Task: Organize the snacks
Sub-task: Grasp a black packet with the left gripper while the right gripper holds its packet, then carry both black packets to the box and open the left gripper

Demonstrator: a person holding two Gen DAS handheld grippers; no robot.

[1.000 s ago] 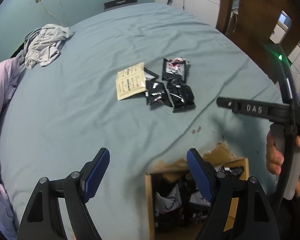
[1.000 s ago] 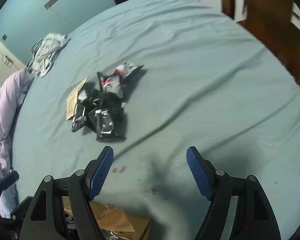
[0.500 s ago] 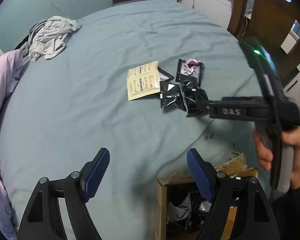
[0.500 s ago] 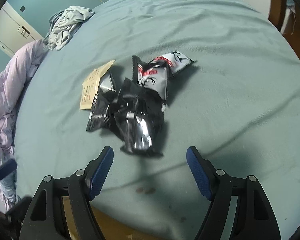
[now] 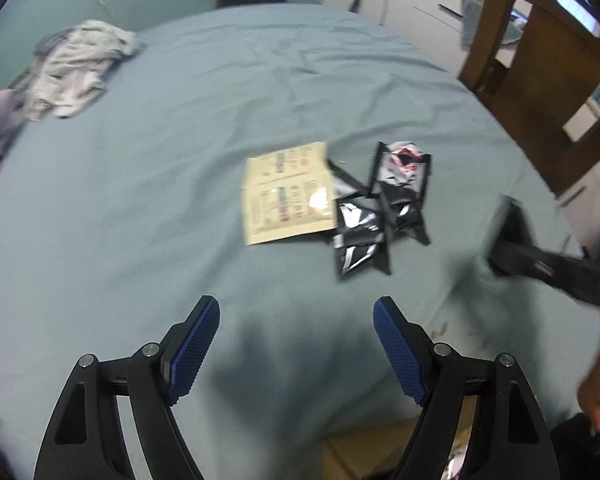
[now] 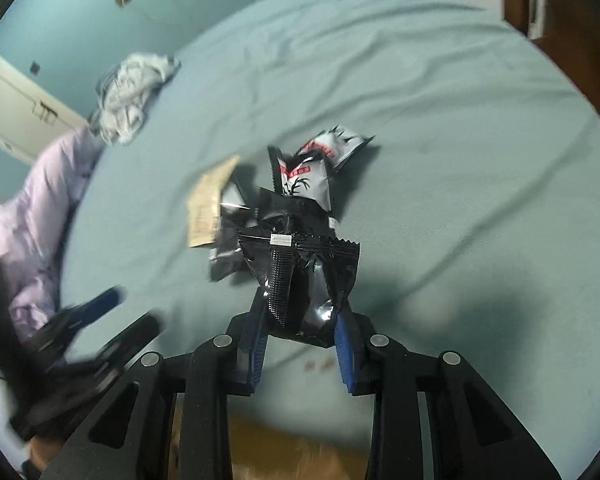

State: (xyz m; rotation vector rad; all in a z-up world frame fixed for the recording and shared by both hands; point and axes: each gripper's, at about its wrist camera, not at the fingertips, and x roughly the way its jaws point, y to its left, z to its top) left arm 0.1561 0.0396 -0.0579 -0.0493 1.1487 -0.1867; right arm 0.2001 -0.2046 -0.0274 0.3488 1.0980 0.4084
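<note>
My right gripper (image 6: pixel 302 320) is closing its jaws on a black foil snack packet (image 6: pixel 300 276); both blue pads press its lower end and hold it just above the sheet. Behind it lies the pile: a white-and-red packet (image 6: pixel 304 178), more black packets (image 5: pixel 360 232) and a flat beige packet (image 5: pixel 288 194). My left gripper (image 5: pixel 296 308) stands open and holds nothing, short of the pile over bare sheet. It shows as a blur at the left of the right wrist view. A cardboard box (image 5: pixel 364 448) peeks in at the bottom edge.
The blue-grey bed sheet (image 5: pixel 160 200) spreads all around. Crumpled grey clothes (image 5: pixel 76 64) lie at the far left and a lilac duvet (image 6: pixel 40 220) along the left edge. A dark wooden chair (image 5: pixel 540 80) stands at the right, with white cabinets behind.
My right gripper reached the pile, closed on a black packet and lifted it off. My left gripper moved forward toward the pile, and the box slid to the bottom edge.
</note>
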